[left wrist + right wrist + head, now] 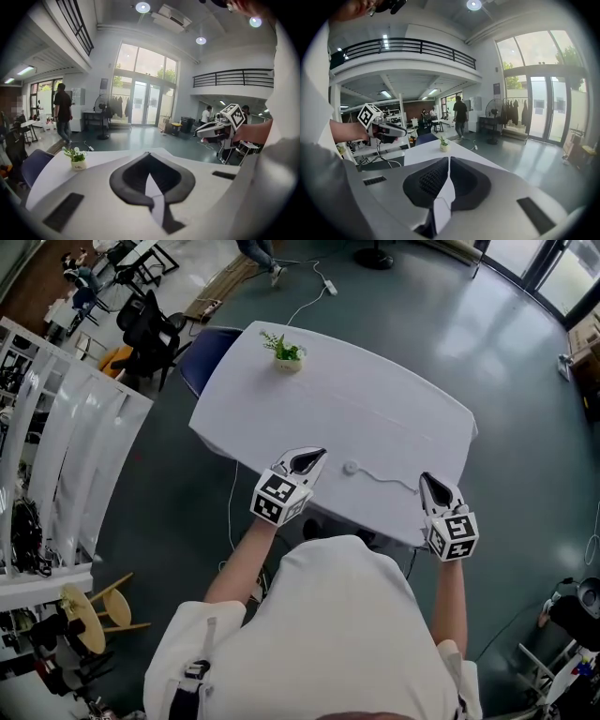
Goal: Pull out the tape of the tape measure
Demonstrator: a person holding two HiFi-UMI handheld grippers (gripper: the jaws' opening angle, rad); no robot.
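"Two pairs of fingers are figured. How does each stand?" asks the student.

"On the left gripper (149, 154) the fingers are pressed together, with nothing between them," the tutor replies. "On the right gripper (448, 159) the fingers likewise meet at the tips, and nothing shows clamped there."

"Where does the tape measure lie?"

"The tape measure (351, 467) is small, round and pale. It lies flat on the white table (375, 399), near the person's edge and between the two grippers. It sits just beside the left tips but apart from them. Its tape (389, 480) runs as a thin line over the tabletop toward the right gripper and ends close by that gripper's tips. Whether it touches them cannot be told."

"And farther out?"

"Each gripper carries its marker cube on the person's side, the left marker cube (277, 497) and the right marker cube (453, 535). The person's white shirt (347, 634) fills the foreground. A potted plant (285, 352) stands at the table's far edge, and a blue chair (211, 341) stands beyond the far left corner."
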